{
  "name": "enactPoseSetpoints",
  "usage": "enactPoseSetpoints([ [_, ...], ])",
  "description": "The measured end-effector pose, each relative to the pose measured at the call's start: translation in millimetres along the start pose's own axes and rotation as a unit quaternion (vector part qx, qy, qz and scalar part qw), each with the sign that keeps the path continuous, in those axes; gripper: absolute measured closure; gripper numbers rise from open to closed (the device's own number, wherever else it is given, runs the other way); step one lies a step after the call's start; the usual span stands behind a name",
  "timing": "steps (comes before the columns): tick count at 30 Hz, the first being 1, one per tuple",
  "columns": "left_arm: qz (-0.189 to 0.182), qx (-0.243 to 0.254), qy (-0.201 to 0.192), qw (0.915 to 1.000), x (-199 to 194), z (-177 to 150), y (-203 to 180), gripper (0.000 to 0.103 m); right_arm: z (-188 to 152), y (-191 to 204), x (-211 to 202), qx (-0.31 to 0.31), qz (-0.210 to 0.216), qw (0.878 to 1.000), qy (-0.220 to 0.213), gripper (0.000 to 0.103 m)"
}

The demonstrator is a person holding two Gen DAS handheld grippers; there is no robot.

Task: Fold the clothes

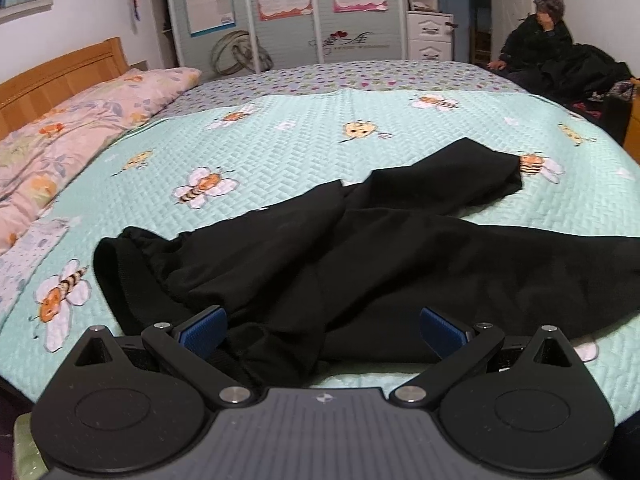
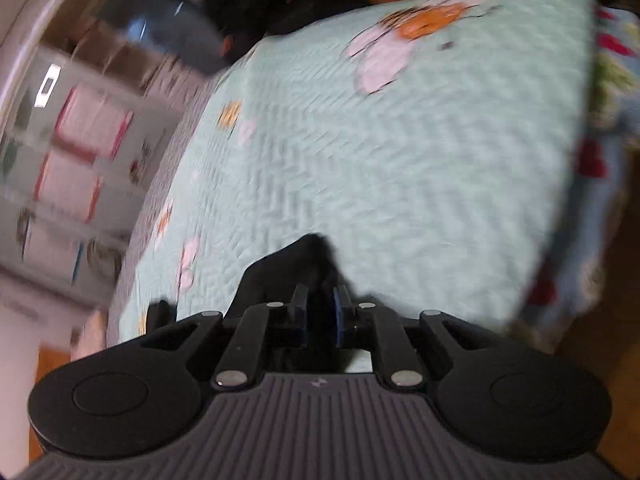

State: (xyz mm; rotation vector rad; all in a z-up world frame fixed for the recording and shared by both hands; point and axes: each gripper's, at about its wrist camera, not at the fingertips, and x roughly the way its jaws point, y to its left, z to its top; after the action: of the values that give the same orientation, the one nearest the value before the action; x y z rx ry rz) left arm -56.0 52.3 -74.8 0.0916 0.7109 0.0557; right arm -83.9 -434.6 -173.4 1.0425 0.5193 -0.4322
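Folding had barely begun: black trousers (image 1: 360, 260) lay rumpled; left gripper (image 1: 322, 330) gaped wide, right gripper (image 2: 320, 316) pinched black cloth at twelve o'clock.

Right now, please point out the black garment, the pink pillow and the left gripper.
black garment (image 1: 360, 264): left wrist view, middle of the cloth.
pink pillow (image 1: 80, 136): left wrist view, flowered top.
left gripper (image 1: 323, 330): left wrist view, midway between the blue pads.

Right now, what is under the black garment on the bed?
The black garment lies crumpled on the mint bee-print quilt, which shows all around it. One bee peeks out at a sleeve end. Whatever lies beneath the folds is covered.
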Motion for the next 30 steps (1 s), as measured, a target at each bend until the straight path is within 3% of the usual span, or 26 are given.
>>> enactPoseSetpoints([
  [3, -0.019, 0.019, -0.018, 0.9995, -3.2, -3.1, -6.6, 0.001, -20.8, 26.4, -19.3, -0.071, -0.056, 0.992, -0.083, 0.086],
  [5, -0.035, 0.032, -0.027, 0.9985, -3.4, -4.8, -11.0, 0.001, -42.6, 61.9, -23.0, -0.182, -0.063, 0.973, -0.125, 0.082],
  [6, -0.043, 0.036, -0.029, 0.998, -2.2, -5.8, -12.7, 0.001, -56.5, 85.1, -19.1, -0.253, -0.045, 0.958, -0.127, 0.072],
  [7, -0.05, 0.04, -0.029, 0.9975, -0.5, -6.8, -14.3, 0.001, -68.3, 105.1, -10.5, -0.3, -0.018, 0.948, -0.109, 0.053],
  [9, -0.055, 0.043, -0.025, 0.9972, 5.5, -8.3, -16.7, 0.001, -89.5, 141.8, 9.4, -0.37, 0.037, 0.926, -0.06, 0.036],
  [10, -0.057, 0.045, -0.023, 0.9971, 8.6, -9.5, -16.9, 0.001, -96.7, 158.2, 21.8, -0.381, 0.063, 0.922, -0.033, 0.036],
  [12, -0.06, 0.048, -0.021, 0.9968, 13.7, -11.8, -16.1, 0.001, -104.8, 186.2, 49.3, -0.37, 0.099, 0.924, 0.007, 0.036],
  [15, -0.063, 0.051, -0.021, 0.9965, 19.4, -14.5, -12.0, 0.001, -106.7, 224.8, 103.4, -0.332, 0.12, 0.934, 0.05, 0.036],
  [21, -0.077, 0.045, -0.015, 0.9959, 29.7, -18.2, -1.1, 0.001, -90.2, 251.2, 203.4, -0.212, 0.079, 0.969, 0.102, 0.036],
  [23, -0.086, 0.041, -0.011, 0.9954, 31.5, -19.6, 0.9, 0.001, -91.0, 253.4, 222.3, -0.193, 0.074, 0.973, 0.104, 0.036],
  [26, -0.097, 0.045, -0.009, 0.9942, 32.3, -21.6, -0.1, 0.001, -97.4, 260.4, 242.0, -0.214, 0.071, 0.97, 0.093, 0.036],
  [30, -0.102, 0.054, -0.009, 0.9932, 33.8, -24.3, -2.9, 0.001, -115.4, 272.2, 260.7, -0.278, 0.075, 0.95, 0.117, 0.04],
])
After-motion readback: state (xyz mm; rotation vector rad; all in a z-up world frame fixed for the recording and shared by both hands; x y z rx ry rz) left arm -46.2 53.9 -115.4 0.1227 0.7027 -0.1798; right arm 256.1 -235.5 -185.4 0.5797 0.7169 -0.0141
